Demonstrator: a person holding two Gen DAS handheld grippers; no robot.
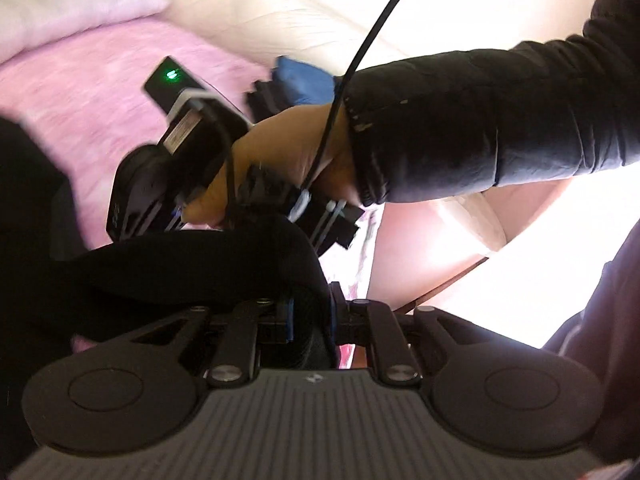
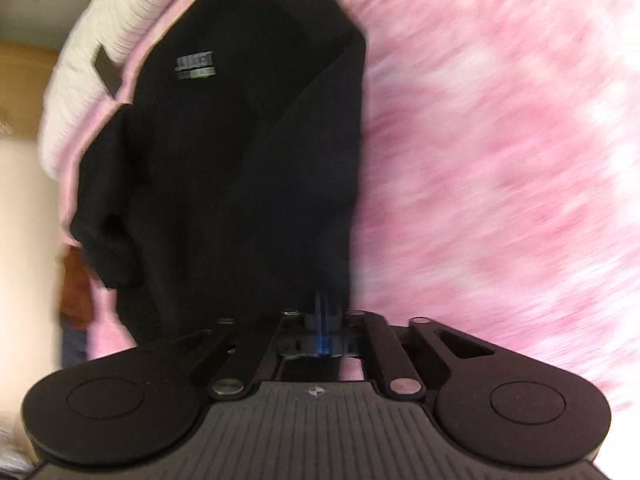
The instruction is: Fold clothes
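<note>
Garment [image 2: 240,152] edge borders open pink blanket [image 2: 500,140].

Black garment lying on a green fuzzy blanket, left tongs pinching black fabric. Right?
One thing is off: the blanket is pink, not green, as the right wrist view shows. The black garment does lie on it, and the left tongs are closed on black fabric in the left wrist view.
</note>
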